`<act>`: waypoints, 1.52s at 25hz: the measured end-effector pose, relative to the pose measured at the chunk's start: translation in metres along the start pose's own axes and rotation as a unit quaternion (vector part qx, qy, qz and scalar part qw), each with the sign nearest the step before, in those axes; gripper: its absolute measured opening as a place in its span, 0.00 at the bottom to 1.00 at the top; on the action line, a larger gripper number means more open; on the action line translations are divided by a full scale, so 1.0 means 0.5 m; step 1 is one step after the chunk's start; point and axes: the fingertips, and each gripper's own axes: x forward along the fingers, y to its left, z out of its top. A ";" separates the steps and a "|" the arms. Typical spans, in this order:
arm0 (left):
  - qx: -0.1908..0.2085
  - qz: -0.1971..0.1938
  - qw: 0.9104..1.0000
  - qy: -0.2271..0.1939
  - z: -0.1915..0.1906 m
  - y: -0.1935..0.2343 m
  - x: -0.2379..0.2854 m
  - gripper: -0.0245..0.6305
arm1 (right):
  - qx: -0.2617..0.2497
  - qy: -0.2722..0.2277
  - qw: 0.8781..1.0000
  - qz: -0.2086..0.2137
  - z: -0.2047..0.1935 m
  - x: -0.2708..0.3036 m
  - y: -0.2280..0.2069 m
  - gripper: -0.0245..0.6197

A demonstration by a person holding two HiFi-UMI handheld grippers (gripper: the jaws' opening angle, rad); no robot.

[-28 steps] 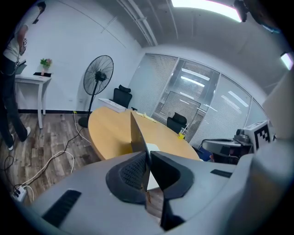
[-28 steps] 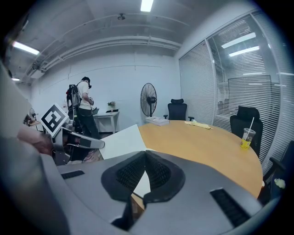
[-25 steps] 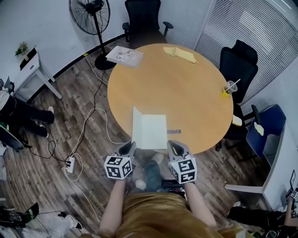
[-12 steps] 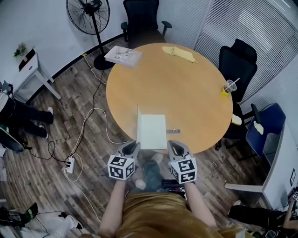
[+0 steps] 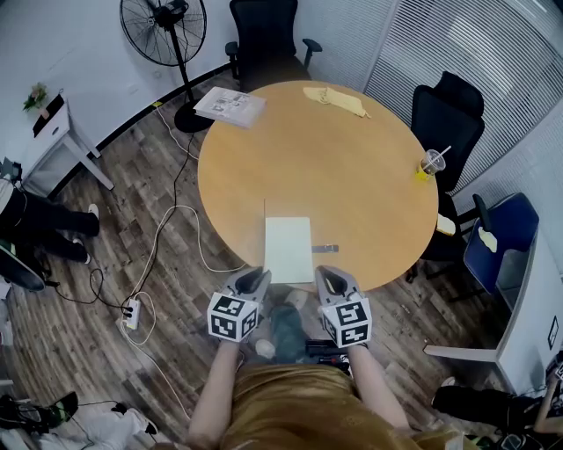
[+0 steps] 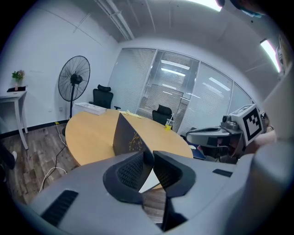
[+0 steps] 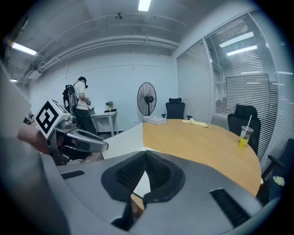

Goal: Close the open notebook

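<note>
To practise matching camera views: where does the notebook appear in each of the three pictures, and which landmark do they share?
Head view: notebook at table's near edge, lower centre.
Left gripper view: centre, its dark cover raised.
Right gripper view: left of centre, white.
Shared landmark: standing fan.

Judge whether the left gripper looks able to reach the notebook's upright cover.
Probably yes: the left gripper sits at the near corner of the cover, jaws opening with that corner between them, nothing blocking.

At the near edge of the table [image 5: 334, 158], the notebook [image 5: 288, 249] has its cover [image 6: 126, 135] standing upright on its left, barring that side. A small grey piece [image 5: 326, 249] lies just right. Beyond, open tabletop reaches the cup [image 5: 432, 164] at right, with the cloth [image 5: 334, 99] and papers [image 5: 229, 106] far off.
</note>
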 end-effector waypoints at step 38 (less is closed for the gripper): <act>0.056 -0.074 0.995 0.040 -0.017 -0.092 0.084 0.23 | 0.014 0.019 1.000 -0.018 -0.030 0.010 -0.047 0.06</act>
